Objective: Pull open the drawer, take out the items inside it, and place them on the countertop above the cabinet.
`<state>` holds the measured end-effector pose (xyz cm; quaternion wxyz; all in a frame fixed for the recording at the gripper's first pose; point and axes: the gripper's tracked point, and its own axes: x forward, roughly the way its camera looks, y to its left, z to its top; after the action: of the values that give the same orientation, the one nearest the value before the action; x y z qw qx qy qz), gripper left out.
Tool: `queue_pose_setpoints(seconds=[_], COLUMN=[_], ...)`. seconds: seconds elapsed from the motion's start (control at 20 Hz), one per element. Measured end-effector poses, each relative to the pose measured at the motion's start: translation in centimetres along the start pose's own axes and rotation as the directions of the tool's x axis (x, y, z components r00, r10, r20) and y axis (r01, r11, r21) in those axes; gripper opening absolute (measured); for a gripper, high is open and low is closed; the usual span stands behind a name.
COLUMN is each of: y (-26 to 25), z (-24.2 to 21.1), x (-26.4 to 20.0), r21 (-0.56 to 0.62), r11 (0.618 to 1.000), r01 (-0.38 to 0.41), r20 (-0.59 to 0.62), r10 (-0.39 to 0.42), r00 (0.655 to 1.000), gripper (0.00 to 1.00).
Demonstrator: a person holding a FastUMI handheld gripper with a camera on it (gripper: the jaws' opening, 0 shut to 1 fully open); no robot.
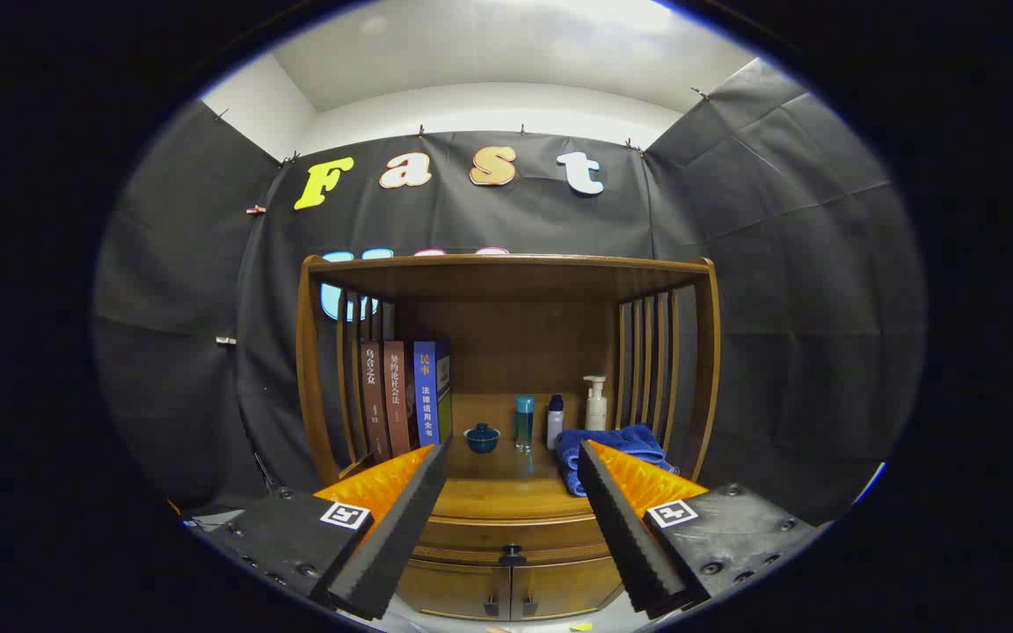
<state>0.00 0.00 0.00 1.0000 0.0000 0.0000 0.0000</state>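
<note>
While you held the gripper (511, 519) with its jaws wide apart and empty, the drawer (506, 534) sat shut between them, long side running across, knob (512, 555) facing you. Countertop (506, 492) above had bare room beside the towel (612, 453).

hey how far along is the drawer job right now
Nothing looks done yet. The drawer under the countertop is closed, its knob untouched. The claw is open and empty, its fingers apart ahead of the cabinet. Left: pull the drawer open, lift out its contents, set them on the countertop.
</note>
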Motion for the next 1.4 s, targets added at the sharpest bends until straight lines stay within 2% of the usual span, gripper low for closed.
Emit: queue_pose_setpoints(seconds=[1.4], y=[0.5], z=[-0.7], x=[0.4], r21=[-0.010], r11=[1.000], r01=[-0.011], r20=[-0.009], r10=[0.011], r00=[1.000], gripper=[0.99])
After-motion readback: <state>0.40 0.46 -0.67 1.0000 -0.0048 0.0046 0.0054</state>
